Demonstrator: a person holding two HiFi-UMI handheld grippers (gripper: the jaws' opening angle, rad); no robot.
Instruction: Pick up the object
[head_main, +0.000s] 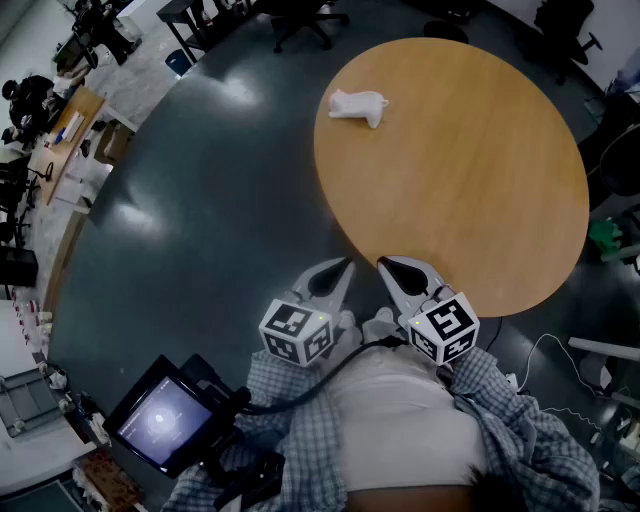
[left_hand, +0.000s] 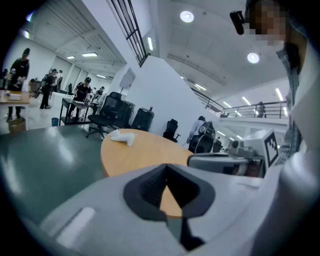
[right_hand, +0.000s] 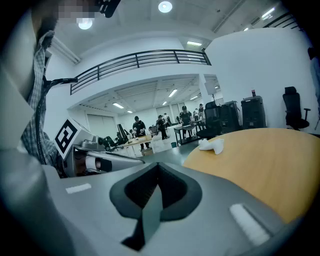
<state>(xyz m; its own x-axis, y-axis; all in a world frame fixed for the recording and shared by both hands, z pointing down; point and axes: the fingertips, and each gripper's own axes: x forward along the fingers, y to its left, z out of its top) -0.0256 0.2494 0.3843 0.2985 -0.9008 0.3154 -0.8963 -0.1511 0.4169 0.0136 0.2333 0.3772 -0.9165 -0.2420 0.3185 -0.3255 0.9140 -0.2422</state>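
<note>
White and lumpy, the small object (head_main: 358, 105) lies alone on the far side of the round wooden tabletop (head_main: 470, 190), close to its far-left rim and well apart from both claws. What it is exactly is too small to tell. It has a thicker body at one end and a thinner part tapering off to the right, something like a crumpled cloth or a small moulded piece.

The left claw (head_main: 337, 270) and right claw (head_main: 393, 266) are held side by side close to the person's body, just at the near rim of the tabletop, pointing toward the object. Each claw's own view shows its dark pads closed together with nothing between them, so both are empty and fully closed.

Judging from its size and pale, uneven form, the object is probably light and should lift with little effort. It may be soft and give under pressure, or it may be a smooth shell that could slip; the pictures do not settle that. The safest hold looks to be across the thicker body, with the jaws closing on its two long sides, rather than on the thin end, which could bend or pivot out. A claw must first open and travel across the tabletop to reach it.
</note>
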